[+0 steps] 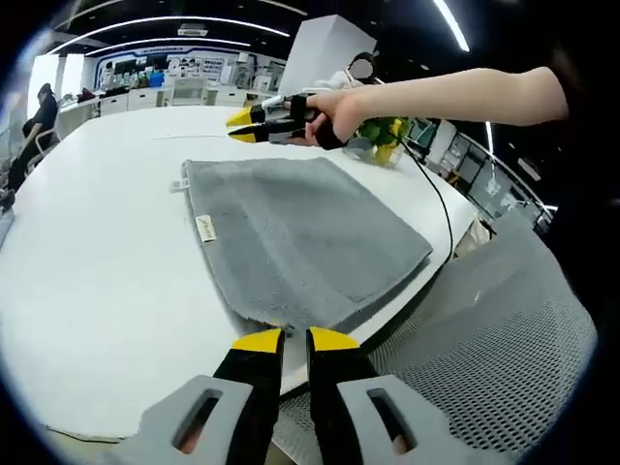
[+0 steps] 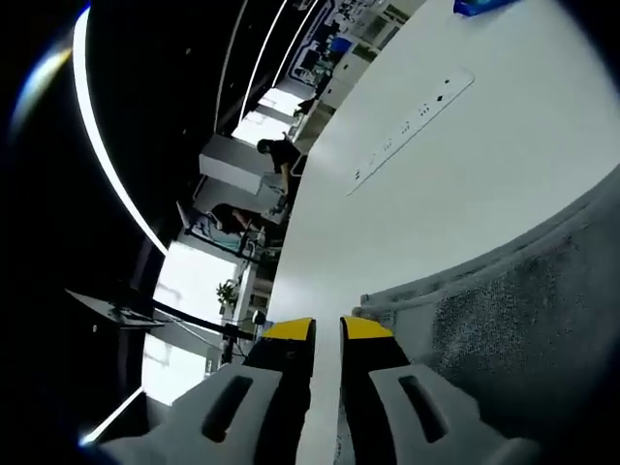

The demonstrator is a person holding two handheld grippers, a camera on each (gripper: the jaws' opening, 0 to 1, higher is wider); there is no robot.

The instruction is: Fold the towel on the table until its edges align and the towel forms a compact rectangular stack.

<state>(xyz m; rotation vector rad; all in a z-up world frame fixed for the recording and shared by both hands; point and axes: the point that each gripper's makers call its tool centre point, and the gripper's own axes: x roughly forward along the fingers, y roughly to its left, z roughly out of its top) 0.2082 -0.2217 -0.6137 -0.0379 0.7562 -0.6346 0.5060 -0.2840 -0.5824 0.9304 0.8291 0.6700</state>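
On the white tabletop (image 1: 97, 271) the grey towel (image 1: 300, 237) is lying folded, while both hand-held grippers, left (image 1: 284, 339) and right (image 2: 327, 329), are hanging nearly closed, holding nothing.

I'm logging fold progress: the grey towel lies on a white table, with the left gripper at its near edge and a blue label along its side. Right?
Nearly. The left gripper view shows the grey towel on the white table, with the left gripper at its near edge, but the label along its side is white, not blue.
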